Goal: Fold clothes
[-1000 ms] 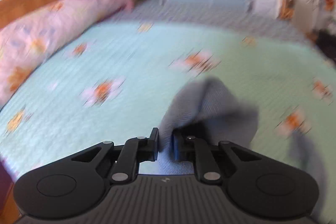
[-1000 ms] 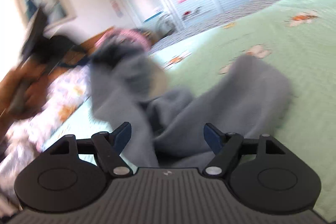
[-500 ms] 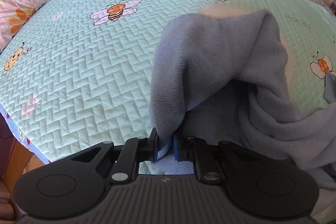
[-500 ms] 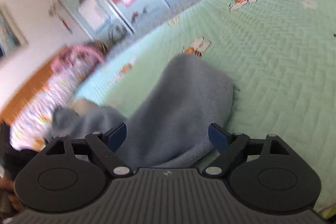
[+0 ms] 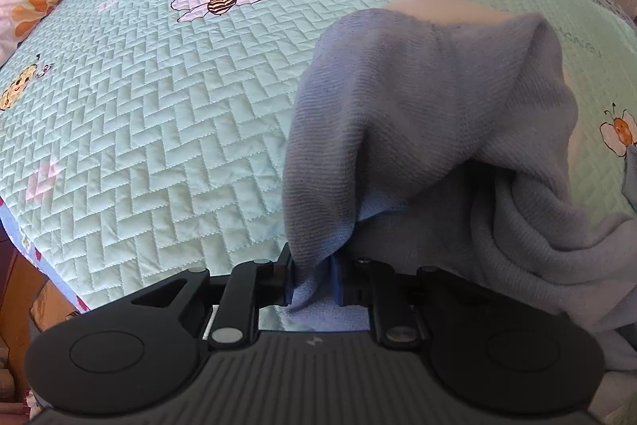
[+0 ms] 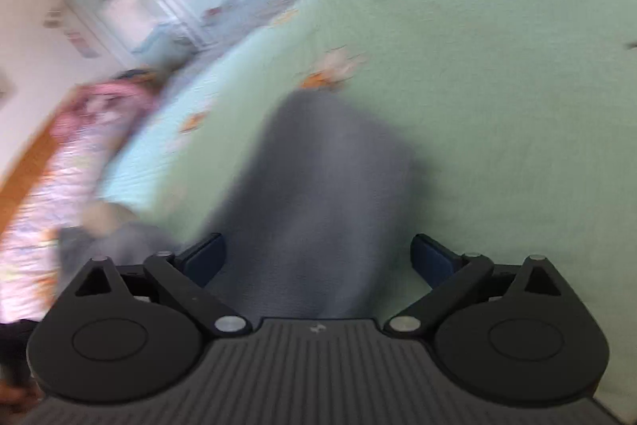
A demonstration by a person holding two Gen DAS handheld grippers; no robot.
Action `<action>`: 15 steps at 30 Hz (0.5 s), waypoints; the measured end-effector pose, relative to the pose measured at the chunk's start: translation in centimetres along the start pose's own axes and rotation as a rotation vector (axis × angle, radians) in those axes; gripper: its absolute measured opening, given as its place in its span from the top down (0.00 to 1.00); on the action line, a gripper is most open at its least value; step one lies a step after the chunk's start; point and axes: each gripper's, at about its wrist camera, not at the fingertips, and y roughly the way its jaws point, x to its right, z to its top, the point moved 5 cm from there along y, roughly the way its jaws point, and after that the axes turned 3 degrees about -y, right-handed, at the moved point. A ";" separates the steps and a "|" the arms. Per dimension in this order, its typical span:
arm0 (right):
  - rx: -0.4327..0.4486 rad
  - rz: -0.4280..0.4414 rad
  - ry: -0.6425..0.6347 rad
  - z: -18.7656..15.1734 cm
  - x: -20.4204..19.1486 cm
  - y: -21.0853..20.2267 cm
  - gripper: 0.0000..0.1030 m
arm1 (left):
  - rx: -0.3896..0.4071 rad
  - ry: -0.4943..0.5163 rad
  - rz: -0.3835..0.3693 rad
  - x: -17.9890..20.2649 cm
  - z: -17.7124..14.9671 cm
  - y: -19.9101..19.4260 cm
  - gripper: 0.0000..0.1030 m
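Pinching a fold of grey-blue garment (image 5: pixel 430 98) in the opening left gripper (image 5: pixel 312 281), cloth trailing rightward toward the wide-open, empty right gripper (image 6: pixel 316 257).

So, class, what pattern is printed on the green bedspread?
Cartoon bees on the bedspread, clearest in the left wrist view.

Both tools same build: left tool (image 5: pixel 312 279) and right tool (image 6: pixel 318 257) have matte black bodies, ribbed grey centre plate with small logo, round embossed discs each side, silver pivot screws, black linkage arms, blue pads (image 6: pixel 432 257).
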 end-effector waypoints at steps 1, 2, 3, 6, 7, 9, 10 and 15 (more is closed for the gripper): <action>-0.020 0.041 -0.012 -0.1 -0.7 0.7 0.19 | -0.001 -0.005 -0.005 -0.1 -0.1 0.3 0.84; -0.036 0.059 -0.038 -0.2 -1.4 1.4 0.26 | -0.004 -0.012 -0.009 -0.2 -0.2 0.5 0.84; -0.053 0.085 -0.050 -0.2 -2.0 2.1 0.45 | -0.006 -0.019 -0.013 -0.3 -0.4 0.6 0.84; -0.110 0.221 0.023 0.7 -3.6 3.9 0.87 | -0.012 -0.045 -0.028 -0.5 -0.5 0.7 0.84; -0.124 0.270 0.065 1.2 -4.0 4.3 0.89 | -0.017 -0.074 -0.048 -0.4 -0.7 0.5 0.84; -0.127 0.358 0.169 2.8 -4.7 4.7 0.95 | -0.023 -0.128 -0.091 -0.2 -0.8 0.0 0.85; -0.115 0.405 0.237 4.0 -5.0 4.5 0.95 | -0.014 -0.135 -0.125 0.6 -0.4 -0.6 0.85; 0.079 0.610 0.414 13.1 -6.1 0.2 0.95 | 0.064 -0.108 -0.326 6.3 1.9 -4.7 0.85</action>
